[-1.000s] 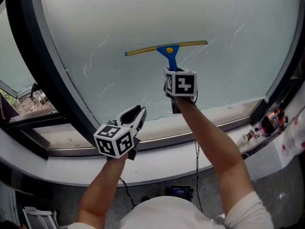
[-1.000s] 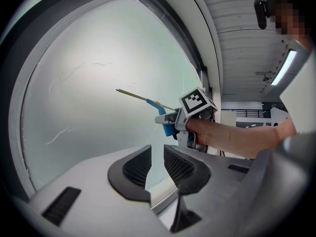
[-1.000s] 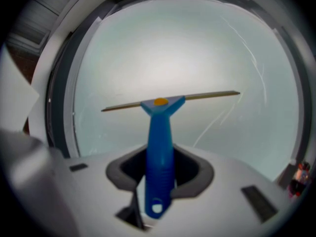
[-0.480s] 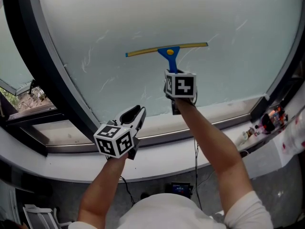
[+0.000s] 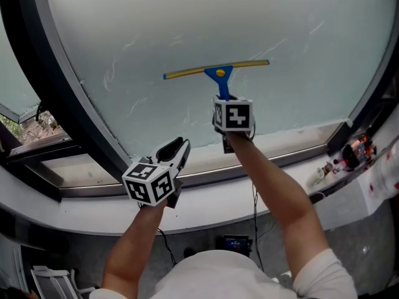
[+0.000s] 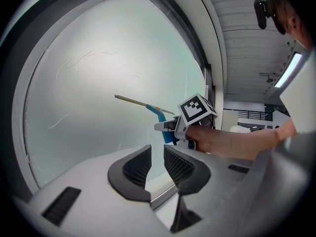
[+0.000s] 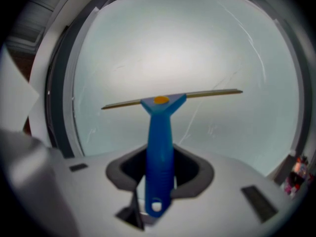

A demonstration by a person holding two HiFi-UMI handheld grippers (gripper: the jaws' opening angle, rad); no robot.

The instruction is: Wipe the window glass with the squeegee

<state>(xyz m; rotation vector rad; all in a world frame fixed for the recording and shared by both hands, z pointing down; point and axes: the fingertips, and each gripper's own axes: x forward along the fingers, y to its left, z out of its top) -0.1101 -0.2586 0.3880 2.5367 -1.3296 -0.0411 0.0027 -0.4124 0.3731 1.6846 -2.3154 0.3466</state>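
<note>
Blue-handled squeegee [image 5: 218, 75] sat clamped in right tongs [image 5: 224, 98], yellow blade level against window glass [image 5: 187, 23], near pane centre. Right gripper view showed tongs gripping handle low down, hanging hole poking out beneath; head view hid that grip behind marker cube [image 5: 233, 115]. At 7 o'clock from squeegee, left tongs [image 5: 177, 148] hung near sill [image 5: 212, 198], well apart from it. Left gripper view showed their jaws slightly apart, nothing between, plus ceiling light [image 6: 291, 70] at 2 o'clock.
</note>
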